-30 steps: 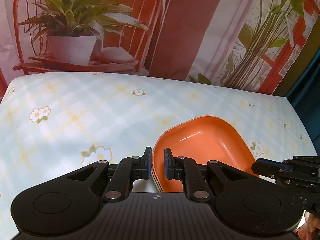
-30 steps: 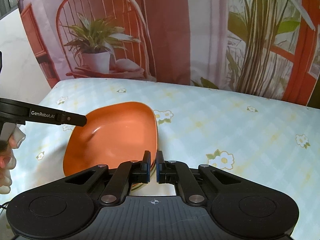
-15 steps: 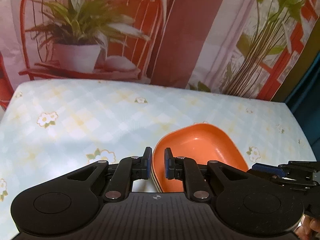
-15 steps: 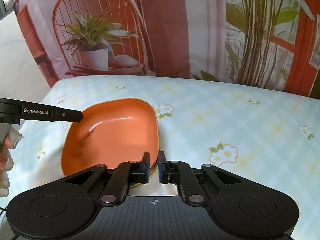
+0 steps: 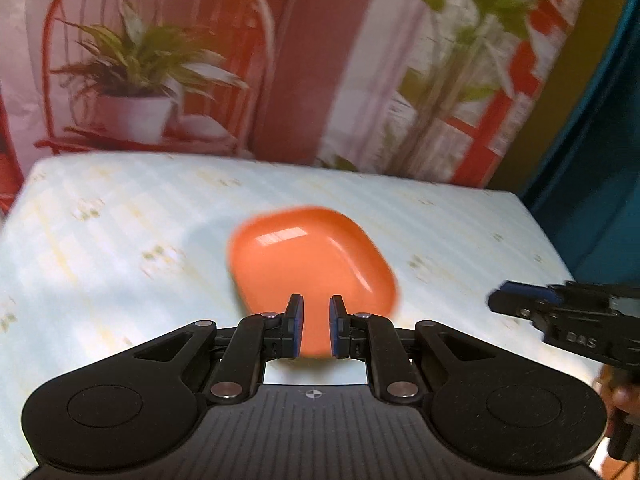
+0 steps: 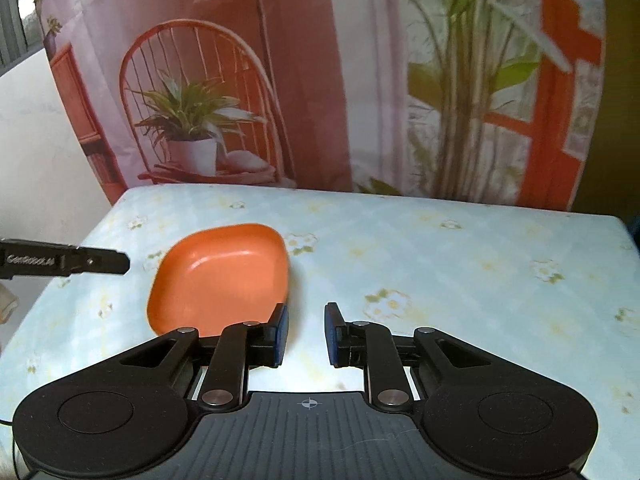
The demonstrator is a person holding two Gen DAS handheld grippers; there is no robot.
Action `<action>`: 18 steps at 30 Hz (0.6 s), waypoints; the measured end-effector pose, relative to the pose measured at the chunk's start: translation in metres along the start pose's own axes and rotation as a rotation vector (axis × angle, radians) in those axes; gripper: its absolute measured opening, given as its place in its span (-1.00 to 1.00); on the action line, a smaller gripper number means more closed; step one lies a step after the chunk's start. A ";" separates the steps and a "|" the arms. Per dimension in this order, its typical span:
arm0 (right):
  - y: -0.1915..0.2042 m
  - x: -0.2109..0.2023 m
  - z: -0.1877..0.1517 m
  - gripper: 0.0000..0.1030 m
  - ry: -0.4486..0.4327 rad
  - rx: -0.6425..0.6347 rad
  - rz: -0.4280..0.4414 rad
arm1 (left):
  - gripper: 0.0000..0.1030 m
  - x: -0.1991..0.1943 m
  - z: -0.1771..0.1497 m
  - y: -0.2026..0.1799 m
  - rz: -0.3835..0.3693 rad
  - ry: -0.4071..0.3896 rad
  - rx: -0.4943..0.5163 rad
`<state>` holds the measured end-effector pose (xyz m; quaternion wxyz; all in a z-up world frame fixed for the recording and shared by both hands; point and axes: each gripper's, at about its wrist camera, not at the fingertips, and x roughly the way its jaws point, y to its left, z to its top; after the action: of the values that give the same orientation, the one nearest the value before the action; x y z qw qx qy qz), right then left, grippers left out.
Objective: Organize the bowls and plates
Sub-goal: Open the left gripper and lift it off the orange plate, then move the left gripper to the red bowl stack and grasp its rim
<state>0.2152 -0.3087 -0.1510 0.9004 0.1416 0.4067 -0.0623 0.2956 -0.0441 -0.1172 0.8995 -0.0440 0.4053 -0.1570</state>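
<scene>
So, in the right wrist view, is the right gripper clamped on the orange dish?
No. The right gripper is opening with only tablecloth between its pads, and the orange dish lies to its left.

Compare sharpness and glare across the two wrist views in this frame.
Left wrist view: heavy motion blur smears the orange dish, tablecloth and backdrop; window glare streaks the dish's inside. Right wrist view: mostly sharp, only soft reflections in the dish, fisheye bending at the table edges.

The bowl (image 6: 222,276) sits on the table (image 6: 460,264) — left of centre, backdrop (image 6: 304,80) behind.
</scene>
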 end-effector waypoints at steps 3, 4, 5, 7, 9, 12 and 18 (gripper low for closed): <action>-0.007 -0.015 -0.016 -0.57 0.001 0.009 -0.006 | -0.71 -0.001 -0.017 -0.019 -0.053 0.015 -0.015; -0.010 -0.020 -0.022 -0.56 0.001 0.012 -0.008 | -0.67 0.000 -0.024 -0.027 -0.068 0.023 -0.012; -0.012 -0.025 -0.028 -0.56 0.001 0.014 -0.008 | -0.61 0.001 -0.030 -0.035 -0.078 0.031 -0.006; -0.017 -0.035 -0.041 -0.55 0.005 0.020 -0.010 | -0.36 0.004 -0.042 -0.049 -0.097 0.050 0.004; -0.020 -0.043 -0.052 -0.54 0.011 0.022 -0.012 | -0.35 0.006 -0.052 -0.061 -0.122 0.070 0.014; -0.024 -0.054 -0.070 -0.50 0.023 0.005 -0.022 | -0.33 0.009 -0.064 -0.077 -0.160 0.106 0.025; -0.036 -0.070 -0.103 -0.42 0.046 0.045 -0.025 | -0.19 0.013 -0.083 -0.095 -0.196 0.155 0.057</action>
<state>0.0872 -0.3122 -0.1710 0.8865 0.1584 0.4276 -0.0793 0.2183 -0.1340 -0.1620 0.8466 -0.0457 0.4628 -0.2587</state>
